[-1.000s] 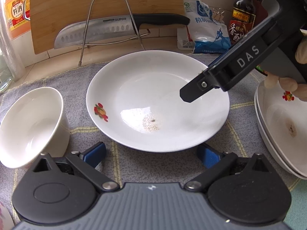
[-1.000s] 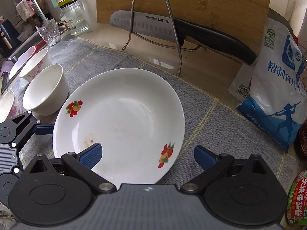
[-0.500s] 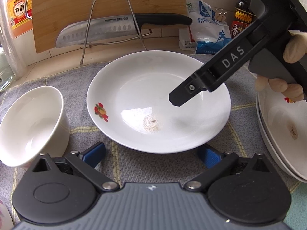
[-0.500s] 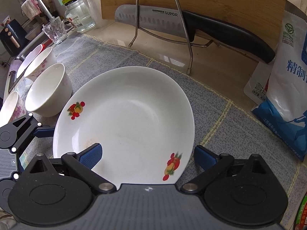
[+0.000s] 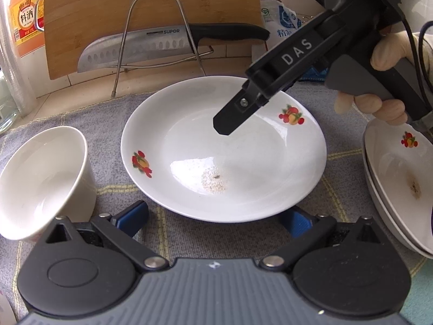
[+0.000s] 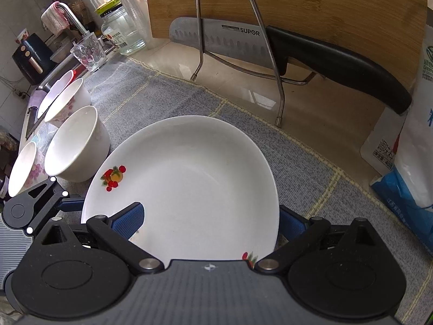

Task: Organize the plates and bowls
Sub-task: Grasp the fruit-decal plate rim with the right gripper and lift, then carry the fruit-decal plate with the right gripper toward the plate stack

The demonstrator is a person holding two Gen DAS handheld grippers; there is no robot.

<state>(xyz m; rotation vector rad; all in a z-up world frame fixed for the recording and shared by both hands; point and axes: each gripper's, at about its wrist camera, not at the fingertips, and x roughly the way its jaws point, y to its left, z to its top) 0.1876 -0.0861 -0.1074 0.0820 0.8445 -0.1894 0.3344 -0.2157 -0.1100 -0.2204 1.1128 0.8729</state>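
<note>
Seems about half done, as a judgement.

Spread under everything: the grey mat (image 5: pixel 89 113).

To the right of the middle plate (image 5: pixel 243 162), near it but apart: a stack of plates (image 5: pixel 392 168), at least two nested, with the same fruit print and a brown stain on the top one. Counts as the finished part.

The middle plate itself lies flat and alone on the mat, with a few crumbs inside. Not yet on the stack.

To the left of the middle plate, just beside its rim: a plain white bowl (image 6: pixel 75 146). Further left of that: flowered bowls (image 6: pixel 65 100), side by side, not nested. Left to do, then: this plate and probably all the bowls.

Left gripper (image 5: pixel 213 218): spread wide, empty, low at the near rim of the middle plate, one finger to each side.

Right gripper (image 6: pixel 209 222): also spread wide, nothing clamped. One finger over the inside of the middle plate, the other outside its right rim. Touching the plate or not: cannot tell.

Readable writing:
- behind the middle plate, "SUPOR" on the knife (image 5: pixel 151 46), which rests in a wire rack against the cutting board (image 5: pixel 135 8);
- "DAS" on the side of the right gripper;
- behind and far left, "料酒" on an orange bottle label (image 5: pixel 27 16);
- behind to the right, Chinese print on a salt bag (image 6: pixel 411 162), only partly legible.
</note>
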